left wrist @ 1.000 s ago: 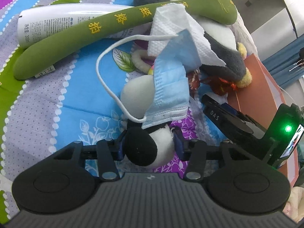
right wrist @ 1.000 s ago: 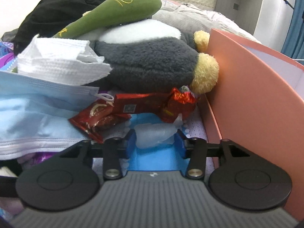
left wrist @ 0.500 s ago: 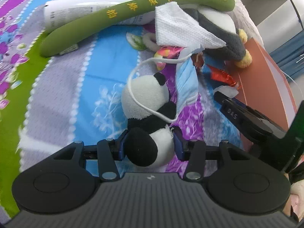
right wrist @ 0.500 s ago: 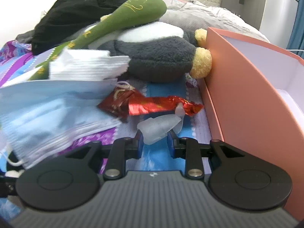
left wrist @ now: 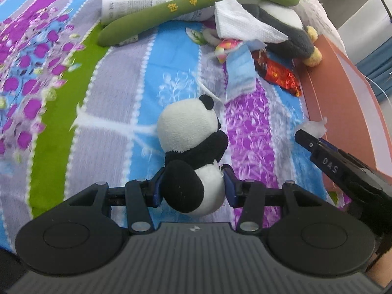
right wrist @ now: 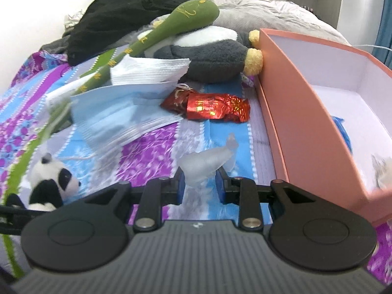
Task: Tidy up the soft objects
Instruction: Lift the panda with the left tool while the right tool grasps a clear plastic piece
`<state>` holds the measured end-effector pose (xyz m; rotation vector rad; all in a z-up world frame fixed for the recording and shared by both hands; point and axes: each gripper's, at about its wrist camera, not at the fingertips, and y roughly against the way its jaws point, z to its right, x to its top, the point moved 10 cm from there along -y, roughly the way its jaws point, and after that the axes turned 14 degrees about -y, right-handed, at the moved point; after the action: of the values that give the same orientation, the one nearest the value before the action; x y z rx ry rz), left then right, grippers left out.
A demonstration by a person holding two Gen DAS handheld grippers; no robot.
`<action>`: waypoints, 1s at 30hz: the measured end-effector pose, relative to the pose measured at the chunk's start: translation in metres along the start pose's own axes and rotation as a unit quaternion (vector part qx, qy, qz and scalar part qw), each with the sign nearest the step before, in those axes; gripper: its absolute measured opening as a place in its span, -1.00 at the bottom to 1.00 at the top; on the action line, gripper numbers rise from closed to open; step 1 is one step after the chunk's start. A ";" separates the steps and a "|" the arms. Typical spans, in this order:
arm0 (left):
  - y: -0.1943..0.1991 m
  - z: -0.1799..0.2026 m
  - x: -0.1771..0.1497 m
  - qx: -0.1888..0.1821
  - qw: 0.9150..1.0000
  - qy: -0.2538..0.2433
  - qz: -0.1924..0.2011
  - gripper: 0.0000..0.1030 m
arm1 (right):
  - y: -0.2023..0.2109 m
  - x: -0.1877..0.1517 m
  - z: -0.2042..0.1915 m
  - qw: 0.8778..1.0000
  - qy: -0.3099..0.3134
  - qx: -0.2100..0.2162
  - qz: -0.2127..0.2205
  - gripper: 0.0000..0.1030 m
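Observation:
A small panda plush (left wrist: 188,132) hangs above the striped bedspread, with my left gripper (left wrist: 193,186) shut on its lower body. The same panda (right wrist: 51,181) shows at the lower left of the right wrist view. My right gripper (right wrist: 199,183) is shut on a crumpled translucent white wrapper (right wrist: 208,161), lifted off the bed beside the pink box (right wrist: 294,112). In the left wrist view the right gripper's finger (left wrist: 325,161) reaches in from the right, the wrapper (left wrist: 314,127) at its tip.
Behind lies a pile: blue face mask (right wrist: 117,112), red foil wrapper (right wrist: 210,106), white tissue (left wrist: 242,24), long green plush stick (left wrist: 196,5), grey penguin plush (right wrist: 208,58), white tube (left wrist: 137,3) and black garment (right wrist: 122,12). The box holds a blue item (right wrist: 343,132).
Both grippers have drawn back and up from the pile. The mask has slid off the panda. The right jaws have narrowed onto the translucent wrapper and lifted it.

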<state>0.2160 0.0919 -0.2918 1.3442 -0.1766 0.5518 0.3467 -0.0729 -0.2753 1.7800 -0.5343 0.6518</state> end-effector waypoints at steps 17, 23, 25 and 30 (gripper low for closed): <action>0.071 0.039 0.003 0.012 0.997 -0.059 0.041 0.04 | 0.092 0.006 -0.013 0.999 -0.004 0.042 0.032 -0.42; 0.097 0.066 0.028 0.002 0.993 -0.086 0.074 0.04 | 0.127 0.034 -0.014 0.996 0.003 0.052 0.076 -0.42; 0.103 0.075 0.033 0.000 0.992 -0.095 0.080 0.04 | 0.138 0.042 -0.011 0.995 0.002 0.054 0.088 -0.42; 0.120 0.102 0.051 -0.005 0.987 -0.121 0.101 0.04 | 0.166 0.064 0.002 0.991 -0.003 0.053 0.122 -0.42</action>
<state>0.2226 0.0230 -0.1416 1.3903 -0.5181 0.5550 0.2881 -0.1248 -0.1160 1.8319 -0.7424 0.8569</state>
